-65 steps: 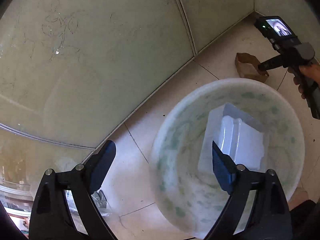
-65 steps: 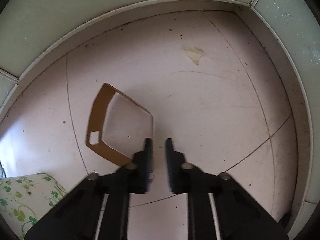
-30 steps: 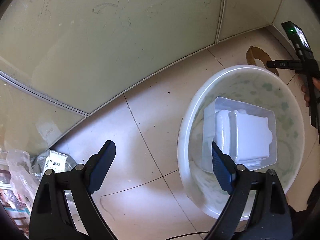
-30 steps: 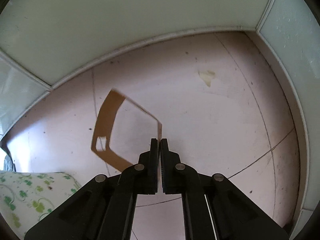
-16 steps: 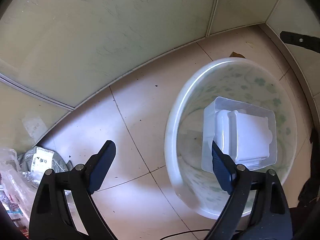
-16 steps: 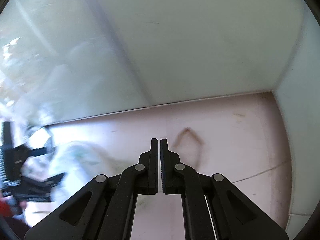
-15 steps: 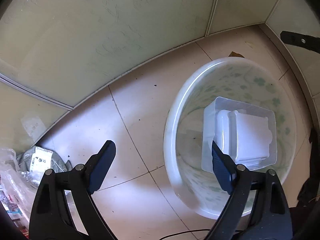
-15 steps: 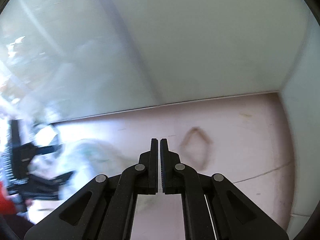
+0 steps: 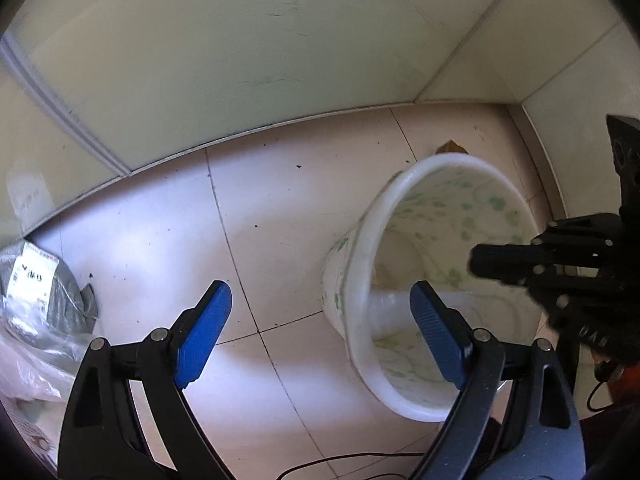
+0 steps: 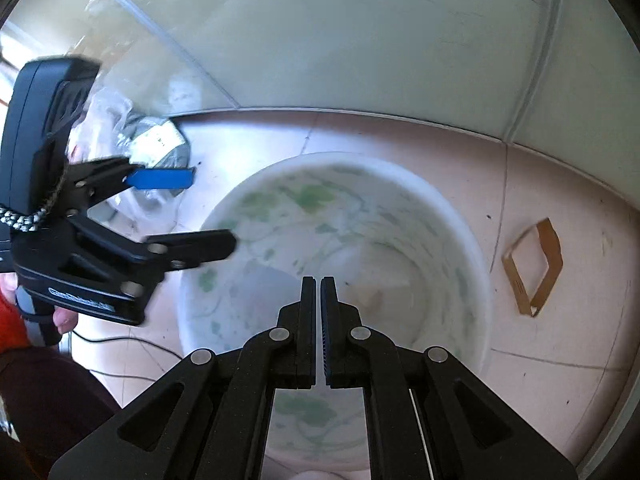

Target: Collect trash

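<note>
A white basin (image 9: 360, 248) with green clover print stands on the tiled floor; it also shows in the right wrist view (image 10: 472, 248). A clear plastic tray (image 9: 390, 304) lies inside it. My left gripper (image 9: 320, 320) is open and empty, its right finger over the basin's near rim. My right gripper (image 10: 318, 292) is shut with nothing visible between the pads, hovering over the basin's mouth; it also shows in the left wrist view (image 9: 480, 262). A brown cardboard sleeve (image 10: 534, 268) lies on the floor right of the basin, apart from both grippers.
A grey packet with a white label (image 9: 44, 288) and crumpled clear plastic (image 9: 28, 352) lie at the left by the wall. Pale wall panels (image 9: 280, 40) close the back and right. A thin black cable (image 9: 340, 460) runs along the floor near me.
My right gripper swung left from the cardboard sleeve to above the basin, staying shut; the sleeve stays on the floor. My left gripper tilted lower, so the basin shows more side-on.
</note>
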The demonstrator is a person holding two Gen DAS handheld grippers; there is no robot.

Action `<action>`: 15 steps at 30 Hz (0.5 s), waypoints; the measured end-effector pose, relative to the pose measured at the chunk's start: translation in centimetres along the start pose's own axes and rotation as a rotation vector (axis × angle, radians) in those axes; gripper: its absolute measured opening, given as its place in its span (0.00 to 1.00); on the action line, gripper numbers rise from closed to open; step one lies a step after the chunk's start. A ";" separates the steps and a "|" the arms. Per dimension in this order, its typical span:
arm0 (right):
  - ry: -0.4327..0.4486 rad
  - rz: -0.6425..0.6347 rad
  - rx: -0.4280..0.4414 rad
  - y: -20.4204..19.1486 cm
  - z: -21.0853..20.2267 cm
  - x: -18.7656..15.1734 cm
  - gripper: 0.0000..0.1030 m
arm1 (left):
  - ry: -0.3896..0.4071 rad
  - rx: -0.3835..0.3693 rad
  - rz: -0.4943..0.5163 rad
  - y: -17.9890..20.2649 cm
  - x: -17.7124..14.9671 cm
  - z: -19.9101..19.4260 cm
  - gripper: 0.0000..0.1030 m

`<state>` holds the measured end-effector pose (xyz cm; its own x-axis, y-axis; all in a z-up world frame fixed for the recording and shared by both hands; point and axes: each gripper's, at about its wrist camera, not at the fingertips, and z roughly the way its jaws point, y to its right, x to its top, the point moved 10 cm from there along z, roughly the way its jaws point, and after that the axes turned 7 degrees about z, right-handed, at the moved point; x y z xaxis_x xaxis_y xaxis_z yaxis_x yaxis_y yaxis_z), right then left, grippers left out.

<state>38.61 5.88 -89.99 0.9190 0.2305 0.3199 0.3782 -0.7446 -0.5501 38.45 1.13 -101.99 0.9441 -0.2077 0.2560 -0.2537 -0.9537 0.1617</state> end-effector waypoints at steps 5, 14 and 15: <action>0.152 0.130 -0.064 4.9 -3.8 2.5 0.11 | 0.040 0.064 -0.034 -1.5 0.4 -0.8 0.88; 0.224 0.442 -0.421 21.5 -3.1 2.0 0.54 | 0.186 0.170 -0.145 -5.8 1.9 -4.2 0.88; 0.197 0.467 -0.430 22.9 -1.7 1.5 0.54 | 0.193 0.173 -0.163 -6.3 1.9 -4.4 0.88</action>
<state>48.48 -11.86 -100.75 0.9227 -0.2651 0.2799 -0.1703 -0.9317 -0.3209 40.94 7.67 -98.35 0.9076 -0.0198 0.4193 -0.0473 -0.9974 0.0552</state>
